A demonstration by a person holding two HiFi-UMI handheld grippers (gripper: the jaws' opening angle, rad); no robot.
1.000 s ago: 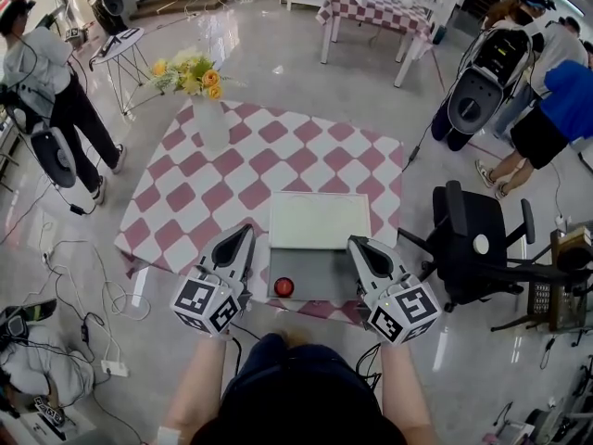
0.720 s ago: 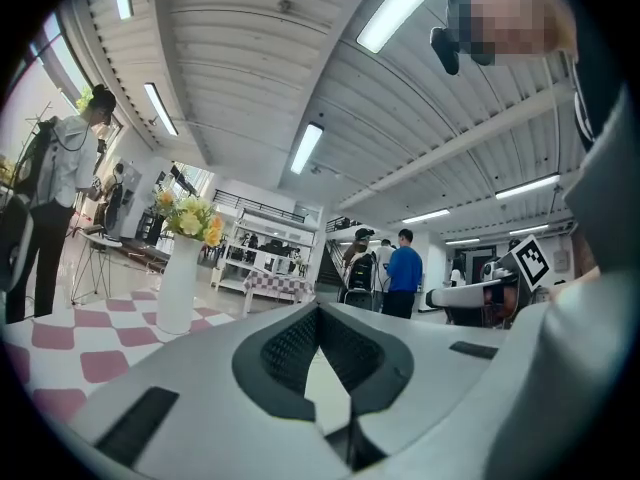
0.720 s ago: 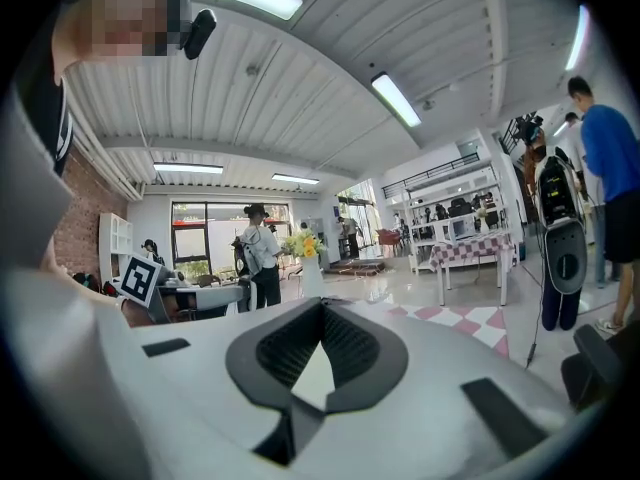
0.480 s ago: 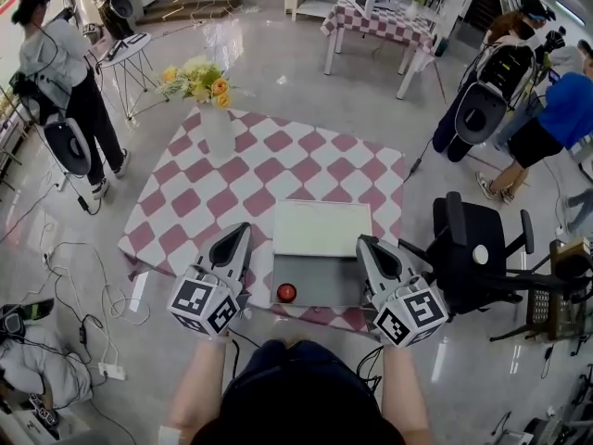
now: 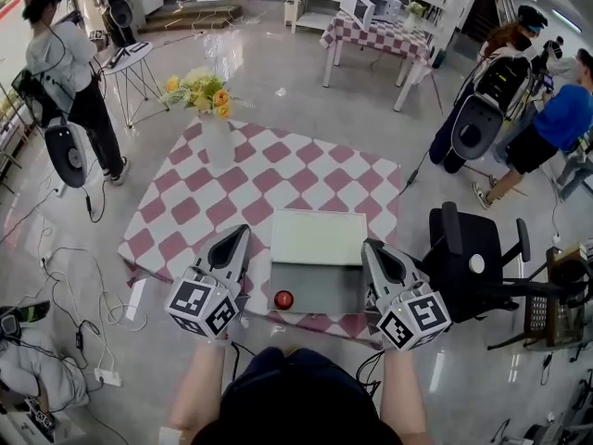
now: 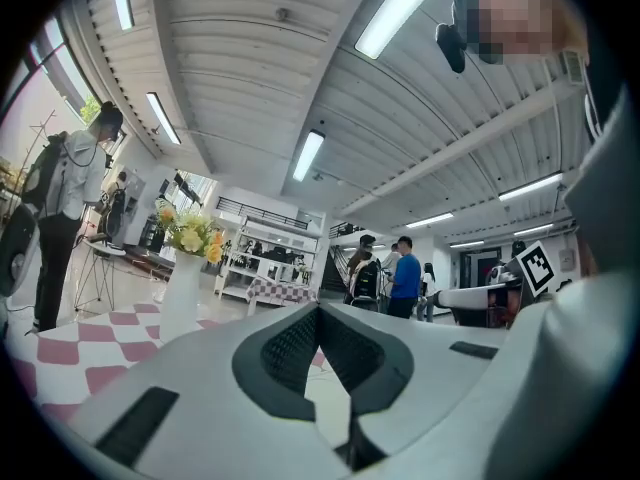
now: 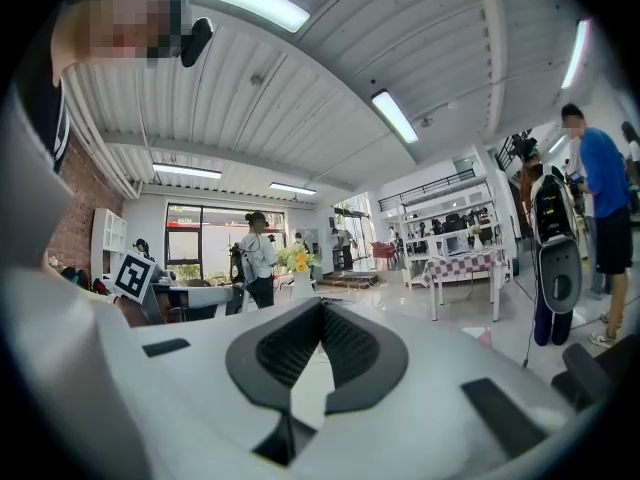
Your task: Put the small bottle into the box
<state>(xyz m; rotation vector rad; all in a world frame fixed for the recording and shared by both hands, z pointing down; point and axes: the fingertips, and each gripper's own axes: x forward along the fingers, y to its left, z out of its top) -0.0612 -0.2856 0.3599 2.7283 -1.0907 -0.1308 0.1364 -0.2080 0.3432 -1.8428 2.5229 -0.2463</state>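
Standing inside the flat grey open box, at its near left corner: the small bottle with a round red cap, seen from straight above, cap only. Looks already delivered, judging by that spot; upright, apart from both tools. Laid back toward the far side, the box's pale rectangular lid, presumably to leave the tray free for loading

Flanking the box at the near edge of the pink-and-white checked tablecloth: the left gripper just beside the box's left wall, the right gripper just beside its right wall. Held level, pointing away from the person, touching neither bottle nor box as far as can be told. Clenched tight with nothing between the ribbed pads, both of them, plain in each gripper view. Probably kept closed and off to the sides with no load left to carry

Farther back on the cloth, well apart from the box, a white vase of yellow flowers; off the table's right side, a black office chair. No part in the job, either
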